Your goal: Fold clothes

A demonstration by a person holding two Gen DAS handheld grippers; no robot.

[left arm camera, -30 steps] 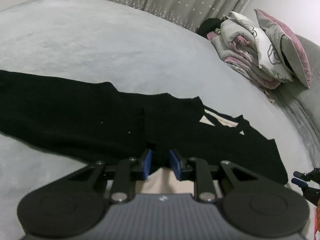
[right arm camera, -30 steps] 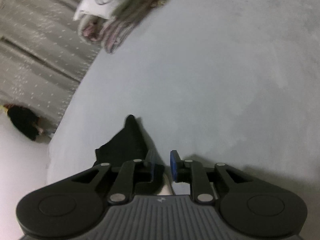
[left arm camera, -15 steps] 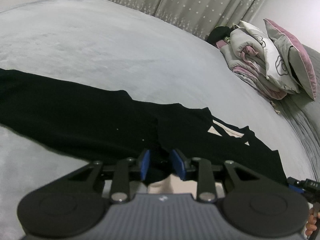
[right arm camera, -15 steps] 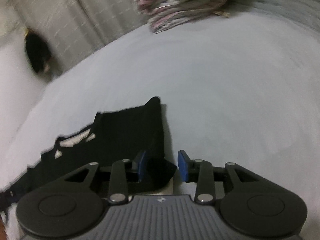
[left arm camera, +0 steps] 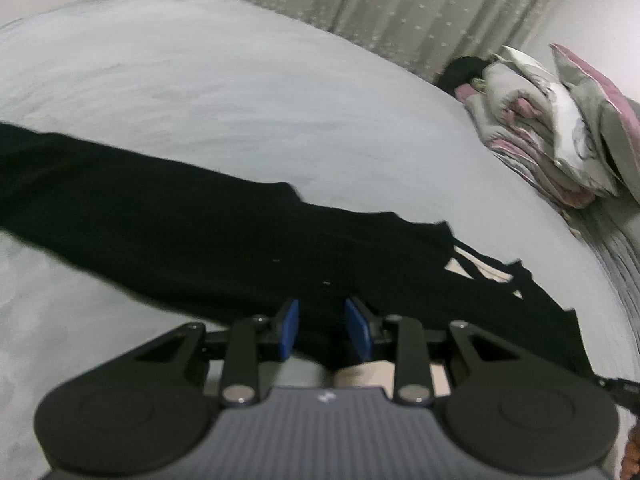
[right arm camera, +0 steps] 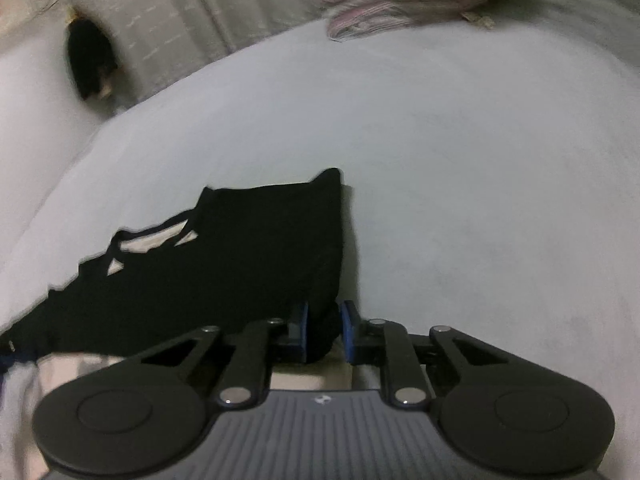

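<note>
My main worry is the grip on the black garment (left arm camera: 208,240), which lies stretched flat across the grey bed (left arm camera: 240,100) with one long part running off to the left and the strappy neckline end toward the right. The right gripper (right arm camera: 324,330) has just narrowed its jaws, and a bunched corner of the cloth now sits pinched between the blue pads (right arm camera: 349,330); the fold there is thick and only its tip is caught, so I judge that a quick pull could drag it free. The left gripper (left arm camera: 322,334) has been easing its jaws apart, and they stand a little spread with black cloth between them. I cannot tell whether its pads (left arm camera: 289,330) press on the cloth or only straddle it, so a lift from here might raise one side alone and skew the fold. The fabric is dark and blurred, which hides any double layer I might catch by mistake. Both grippers point steeply down at the near edge of the garment, the left at its middle and the right at its right-hand corner, well clear of the bedding pile (left arm camera: 560,132) by the curtain (left arm camera: 400,0).
</note>
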